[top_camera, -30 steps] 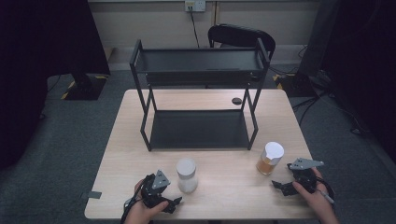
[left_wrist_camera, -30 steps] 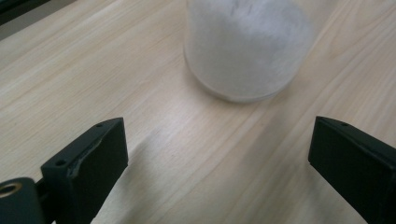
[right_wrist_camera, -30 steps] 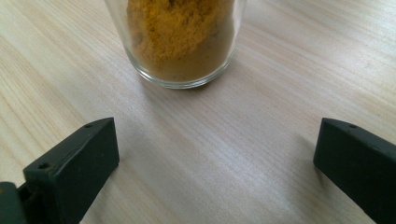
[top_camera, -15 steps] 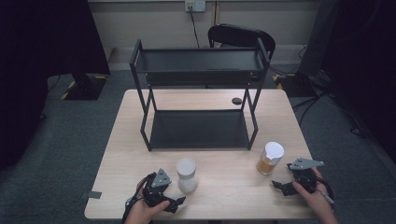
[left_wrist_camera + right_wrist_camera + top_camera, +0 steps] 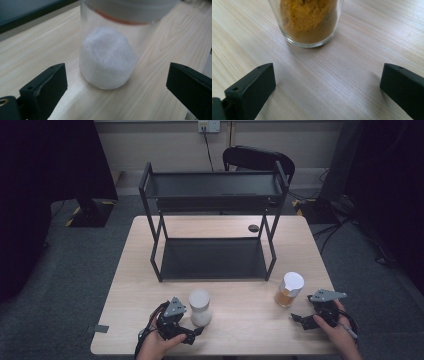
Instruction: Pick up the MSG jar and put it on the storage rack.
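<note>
No readable text, labels, brands or numbers in any view. Both jars carry no printed label on the sides that show; lids are plain white.
</note>
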### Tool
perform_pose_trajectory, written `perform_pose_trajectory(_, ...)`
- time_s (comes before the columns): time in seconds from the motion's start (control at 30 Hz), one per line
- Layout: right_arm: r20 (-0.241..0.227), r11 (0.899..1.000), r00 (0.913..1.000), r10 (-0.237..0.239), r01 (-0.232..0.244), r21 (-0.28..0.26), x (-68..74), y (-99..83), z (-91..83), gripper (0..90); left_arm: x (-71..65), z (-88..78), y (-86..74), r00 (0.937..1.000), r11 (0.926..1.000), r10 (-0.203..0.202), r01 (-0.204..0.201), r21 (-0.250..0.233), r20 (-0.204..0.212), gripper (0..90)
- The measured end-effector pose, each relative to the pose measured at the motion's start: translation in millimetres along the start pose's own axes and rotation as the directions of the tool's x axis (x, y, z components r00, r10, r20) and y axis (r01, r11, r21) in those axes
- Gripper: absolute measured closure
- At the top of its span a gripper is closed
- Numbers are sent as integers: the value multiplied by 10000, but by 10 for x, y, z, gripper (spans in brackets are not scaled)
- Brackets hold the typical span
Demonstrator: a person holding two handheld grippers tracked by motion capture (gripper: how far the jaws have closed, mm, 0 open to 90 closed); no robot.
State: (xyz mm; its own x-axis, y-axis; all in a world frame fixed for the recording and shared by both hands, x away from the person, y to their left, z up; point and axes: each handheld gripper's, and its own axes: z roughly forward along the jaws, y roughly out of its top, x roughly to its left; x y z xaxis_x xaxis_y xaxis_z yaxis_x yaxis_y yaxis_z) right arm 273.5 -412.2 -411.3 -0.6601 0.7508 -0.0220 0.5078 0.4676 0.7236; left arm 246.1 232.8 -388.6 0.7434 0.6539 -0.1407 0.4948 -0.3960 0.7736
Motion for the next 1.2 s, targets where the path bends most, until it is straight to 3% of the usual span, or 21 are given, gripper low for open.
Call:
perform_pose_trajectory(0.33, 3, 10000, 10000, -1, 1, -2, 0, 0, 0, 0, 58, -59, 89, 9995, 9976, -254, 265, -634, 177, 28)
perform_pose_trajectory(0.7, 3, 10000, 10000, 1, -1, -1, 1, 0, 0, 0, 74, -56, 159, 9991, 9947, -403, 411, -947, 108, 27)
perform_pose_trajectory(1.03, 3, 10000, 10000, 1, -1, -1, 1, 0, 0, 0, 95, 16, 193, 9993, 9932, -201, 237, -1143, 331, 129)
perform_pose_trajectory(1.2, 4, 10000, 10000, 0, 0, 0, 1, 0, 0, 0, 71, 44, 239, 9997, 9944, 84, -59, -1054, 234, 230)
